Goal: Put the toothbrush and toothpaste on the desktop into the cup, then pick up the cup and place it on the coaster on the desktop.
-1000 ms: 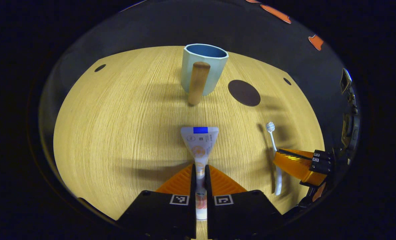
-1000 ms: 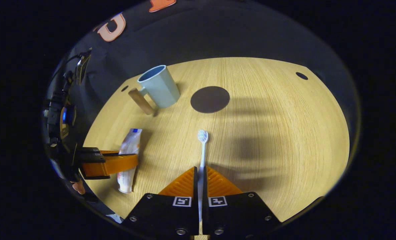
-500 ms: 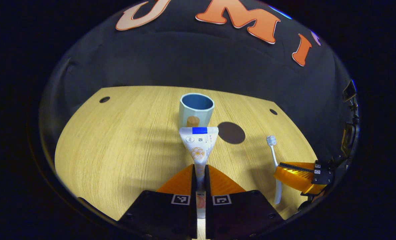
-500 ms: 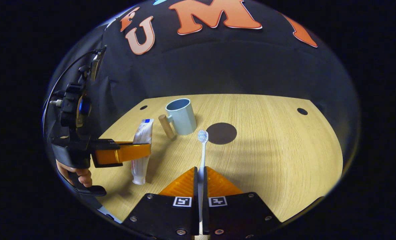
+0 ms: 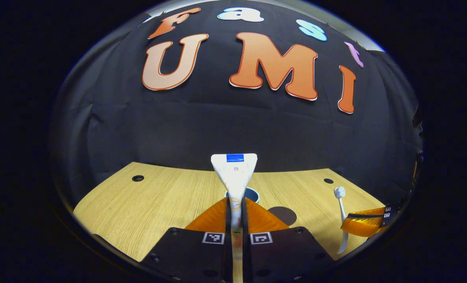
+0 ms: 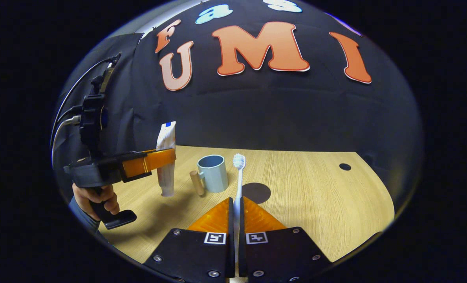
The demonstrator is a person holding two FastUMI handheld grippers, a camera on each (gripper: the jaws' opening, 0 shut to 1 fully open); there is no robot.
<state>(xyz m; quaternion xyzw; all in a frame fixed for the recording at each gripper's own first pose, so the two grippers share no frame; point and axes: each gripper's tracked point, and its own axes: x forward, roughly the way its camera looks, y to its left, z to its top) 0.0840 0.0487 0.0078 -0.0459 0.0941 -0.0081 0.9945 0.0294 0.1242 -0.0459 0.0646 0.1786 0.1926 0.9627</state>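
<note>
My left gripper (image 5: 234, 204) is shut on the white toothpaste tube (image 5: 234, 173), held upright above the table with its flat crimped end up. The right gripper view shows that tube (image 6: 166, 157) lifted well off the wood in the left gripper (image 6: 166, 157). My right gripper (image 6: 235, 204) is shut on the white toothbrush (image 6: 239, 173), bristles upward. The light blue cup (image 6: 213, 173) with a wooden handle (image 6: 196, 183) stands upright on the table; its rim (image 5: 253, 193) peeks from behind the tube. The dark round coaster (image 6: 256, 192) lies just right of the cup.
The wooden table (image 6: 315, 204) has small dark holes near its far corners (image 6: 345, 166). A hand (image 6: 96, 198) grips the left gripper's handle at the left. The black cloth wall rises behind the table. The right gripper (image 5: 365, 226) holds the toothbrush (image 5: 340, 204) at the left gripper view's right.
Both grippers have risen from the table and tipped up, lifting the toothpaste and the toothbrush off the wood. The cup and coaster have not moved.
</note>
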